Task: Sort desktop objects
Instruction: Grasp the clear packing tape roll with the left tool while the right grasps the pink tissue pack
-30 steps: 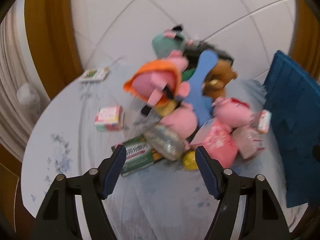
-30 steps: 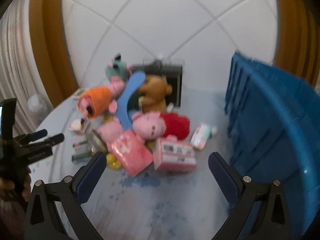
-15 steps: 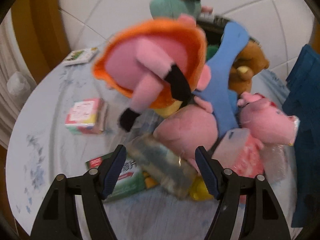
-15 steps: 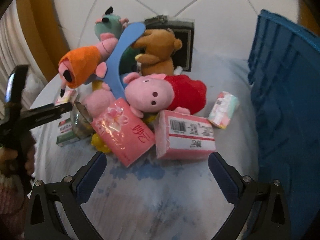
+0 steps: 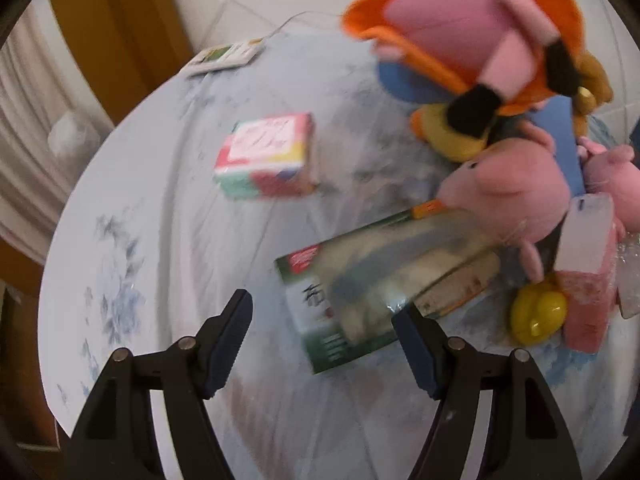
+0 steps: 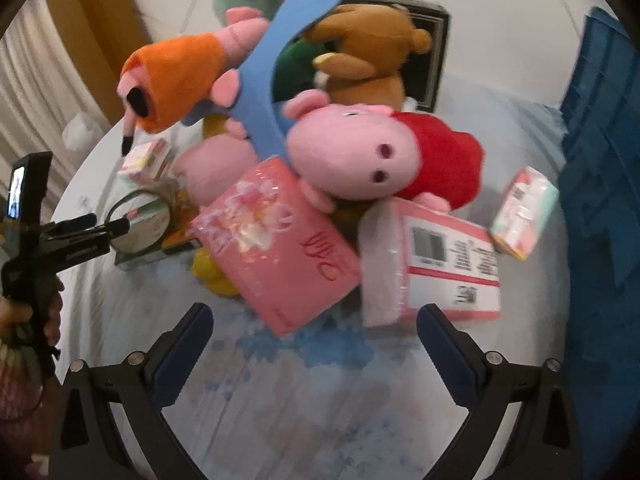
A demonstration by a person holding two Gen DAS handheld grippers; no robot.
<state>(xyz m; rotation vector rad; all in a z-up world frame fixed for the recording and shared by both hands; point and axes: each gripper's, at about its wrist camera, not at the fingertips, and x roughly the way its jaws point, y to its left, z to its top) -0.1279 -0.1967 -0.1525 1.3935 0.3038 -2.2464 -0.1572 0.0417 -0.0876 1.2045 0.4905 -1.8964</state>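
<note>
A pile of plush toys and packs lies on a pale cloth-covered round table (image 5: 168, 240). My left gripper (image 5: 322, 322) is open, low over the cloth. A green box (image 5: 316, 320), with a clear bottle (image 5: 392, 268) lying on it, sits just beyond its fingertips, nearer the right one. My right gripper (image 6: 314, 320) is open, just in front of a pink tissue pack (image 6: 280, 240) and a pink barcode box (image 6: 436, 264). In the right wrist view the left gripper (image 6: 112, 222) reaches in from the left, held by a hand (image 6: 16, 316).
A pig plush in red (image 6: 360, 152), an orange-dressed plush (image 5: 472, 20), a brown bear (image 6: 368, 52) and a blue flat piece (image 6: 272, 72) top the pile. A colourful small box (image 5: 268, 156) lies apart on the left. A blue crate (image 6: 600, 160) stands at the right.
Both grippers have dropped lower and closer to the pile. The left one now has the green box and bottle just past its fingertips. Neither pair of jaws has changed width.
</note>
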